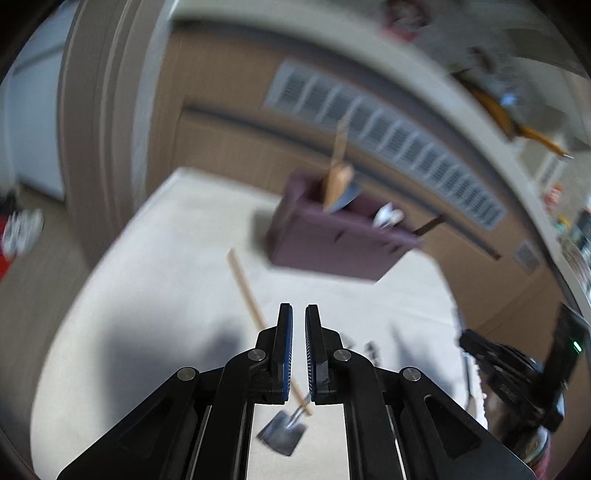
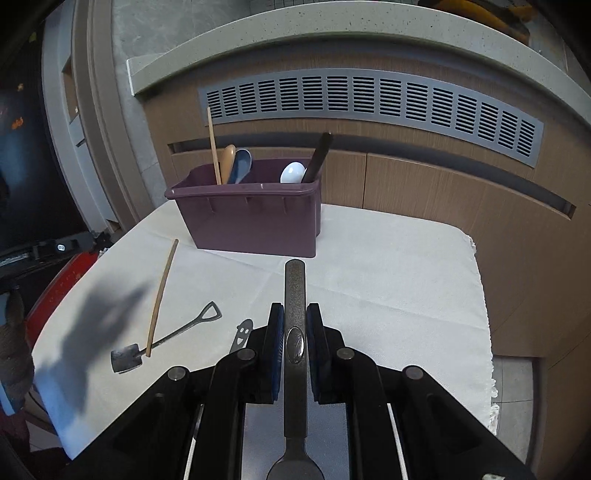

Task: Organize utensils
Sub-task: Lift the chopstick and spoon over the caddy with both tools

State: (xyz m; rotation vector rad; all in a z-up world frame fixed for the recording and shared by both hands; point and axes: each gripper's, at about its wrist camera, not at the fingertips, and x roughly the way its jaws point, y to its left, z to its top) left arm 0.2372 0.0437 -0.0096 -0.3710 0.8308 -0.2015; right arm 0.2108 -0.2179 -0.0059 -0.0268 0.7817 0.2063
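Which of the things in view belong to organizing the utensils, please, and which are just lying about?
Part of the job:
- purple caddy, already holding spoons
- grey utensil gripped by the right gripper
- shovel-shaped spoon, wooden chopstick and smiley-handled utensil on the tablecloth

Just lying about:
- vent grille
- counter ledge

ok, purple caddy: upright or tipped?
Upright. The purple caddy sits flat on the white cloth, open top up, with spoons and a chopstick standing in it.

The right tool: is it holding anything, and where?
Yes. The right tool grips a dark metal spoon partway along its handle, handle end pointing forward.
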